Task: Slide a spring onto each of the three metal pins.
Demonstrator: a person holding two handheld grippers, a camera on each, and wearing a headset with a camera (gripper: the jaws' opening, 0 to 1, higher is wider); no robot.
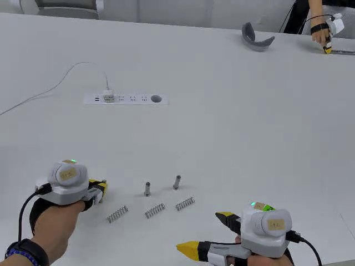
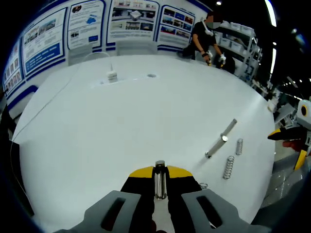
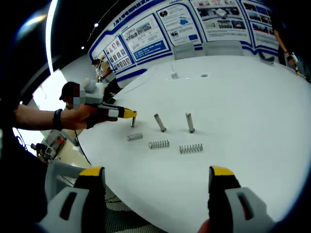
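Currently first pin, I judge — left tool (image 2: 160, 171) clamps a pin (image 2: 160, 187); right tool (image 3: 156, 172) wide open, empty — next: grip a spring (image 1: 184, 203).

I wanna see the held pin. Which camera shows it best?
Left gripper view: the silver metal pin is clamped close up in the left gripper. Right gripper view shows it tiny; in the head view the gripper hides it.

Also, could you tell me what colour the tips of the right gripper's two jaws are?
Yellow, on the right gripper; this shows best in the right gripper view.
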